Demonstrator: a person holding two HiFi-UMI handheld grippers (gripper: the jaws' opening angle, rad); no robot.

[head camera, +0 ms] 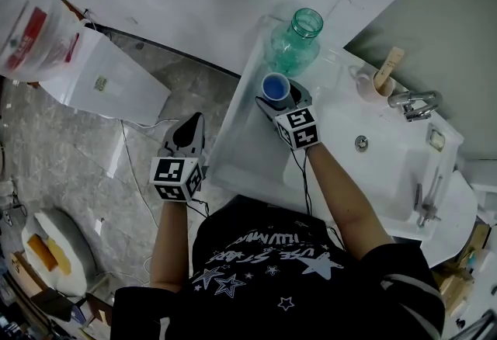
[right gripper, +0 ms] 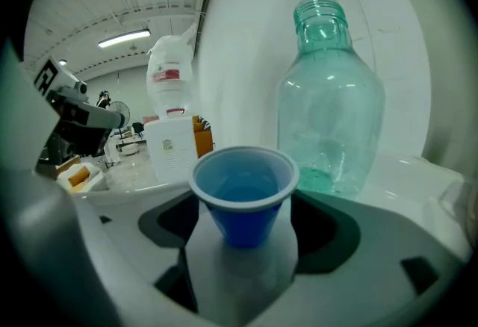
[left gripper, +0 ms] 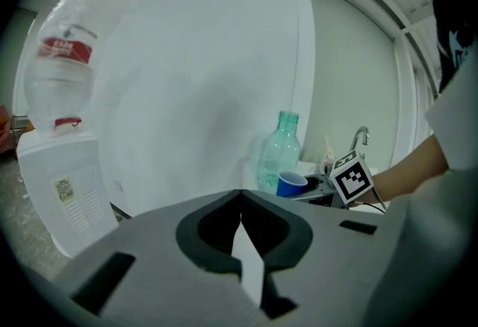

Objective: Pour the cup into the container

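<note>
A blue cup [head camera: 276, 88] [right gripper: 243, 195] with liquid in it stands upright on the white counter [head camera: 237, 137]. Just behind it stands a green-tinted clear bottle [head camera: 295, 43] [right gripper: 328, 109] with an open neck. My right gripper [head camera: 279, 99] [right gripper: 243, 217] is open around the cup, one jaw on each side, and a narrow gap shows at the cup's base. My left gripper [head camera: 189, 125] [left gripper: 240, 195] hangs off the counter's left side over the floor, shut with nothing in it. From the left gripper view the cup [left gripper: 291, 184] and bottle [left gripper: 278, 157] appear far off.
A sink basin [head camera: 388, 168] with a faucet [head camera: 411, 104] lies right of the cup. A beige mug [head camera: 377, 84] with a wooden stick stands at the back. A white water dispenser [head camera: 101, 78] [left gripper: 60, 191] stands on the tiled floor at the left.
</note>
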